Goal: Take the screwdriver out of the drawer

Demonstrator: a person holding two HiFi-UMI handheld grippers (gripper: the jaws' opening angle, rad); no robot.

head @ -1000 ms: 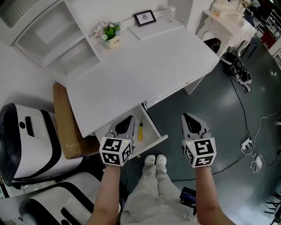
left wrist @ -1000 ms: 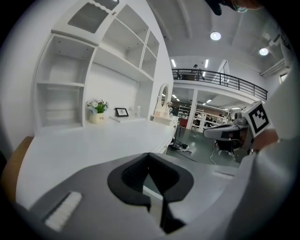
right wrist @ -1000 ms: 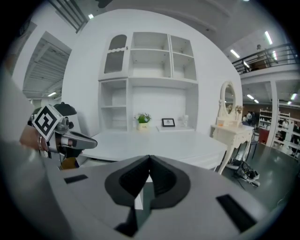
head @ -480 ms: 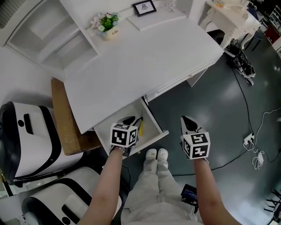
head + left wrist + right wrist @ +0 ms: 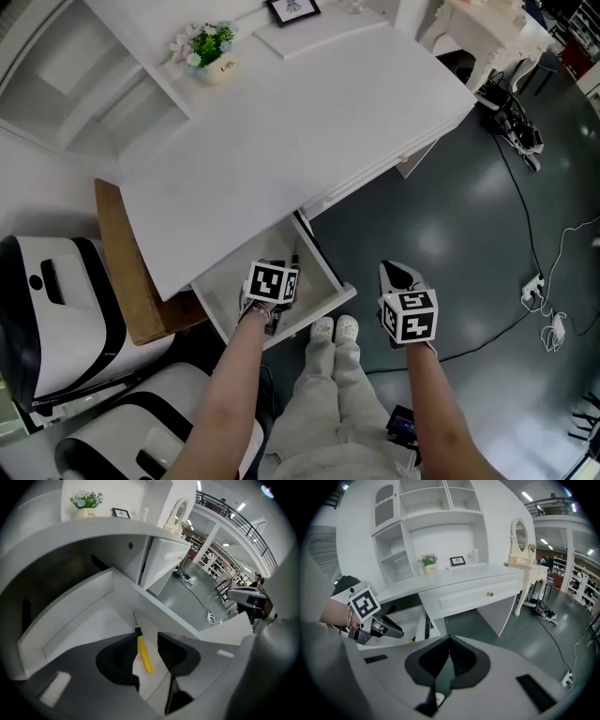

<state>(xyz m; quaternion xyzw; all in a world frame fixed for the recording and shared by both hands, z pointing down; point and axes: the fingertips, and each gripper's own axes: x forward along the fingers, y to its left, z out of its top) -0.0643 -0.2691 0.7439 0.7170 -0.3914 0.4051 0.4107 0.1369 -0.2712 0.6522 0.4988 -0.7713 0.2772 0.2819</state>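
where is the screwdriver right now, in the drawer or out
In the drawer: the screwdriver lies flat on its floor between the left gripper's jaws, which have just been opening and do not touch it.

A big industrial hall staged as a room: white desk (image 5: 281, 122), mirrored vanity (image 5: 524, 568), railed mezzanine (image 5: 243, 524) overhead.

1 screwdriver (image 5: 144, 654). 1 open drawer (image 5: 225, 289). 2 grippers: left gripper (image 5: 146, 639), right gripper (image 5: 450, 641). 1 desk (image 5: 281, 122). 1 potted plant (image 5: 202, 47) at desk's 11 o'clock, 1 picture frame (image 5: 292, 7) at 12. 2 white shoes (image 5: 322, 329) at 6.
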